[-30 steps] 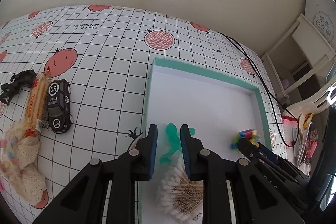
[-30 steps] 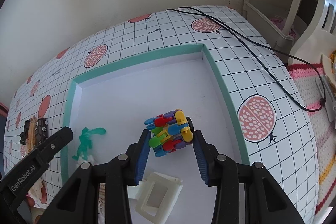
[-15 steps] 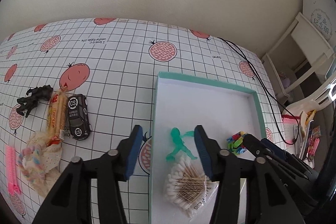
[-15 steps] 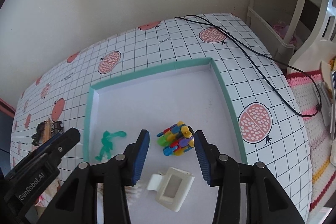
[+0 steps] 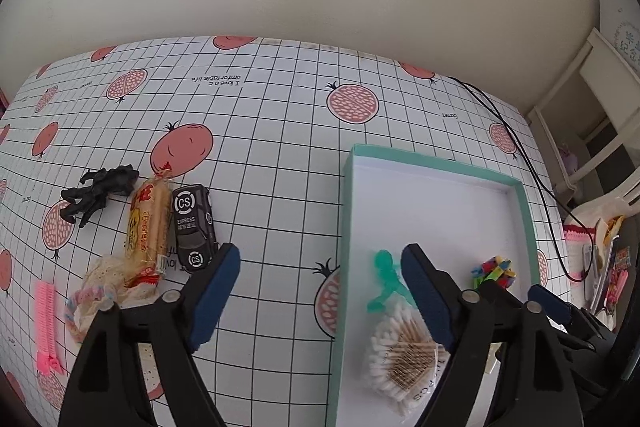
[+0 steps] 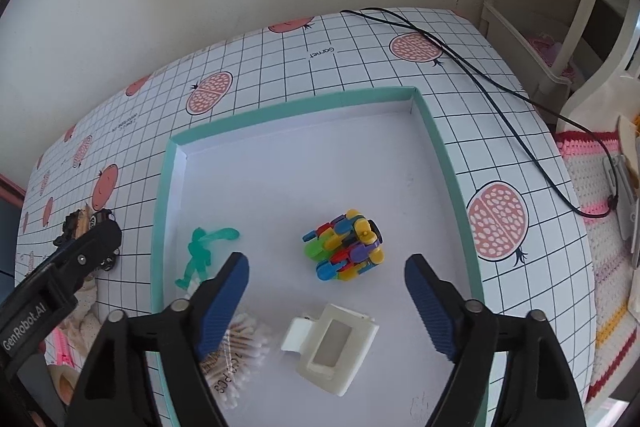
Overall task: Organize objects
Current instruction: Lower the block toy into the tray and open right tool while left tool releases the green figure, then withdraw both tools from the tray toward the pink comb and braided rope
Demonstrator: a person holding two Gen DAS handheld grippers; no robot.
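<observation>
Green toy man and colourful block toy are lying in the teal box.
Both grippers, left and right, are now opening wide and lifting away; the toy car is probably waiting next.

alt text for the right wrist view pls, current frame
The open right gripper hovers empty over a teal-rimmed white box holding a multicolored block toy, a green figurine, a white hair clip and a cotton swab pack. The left gripper sits at left.
</observation>
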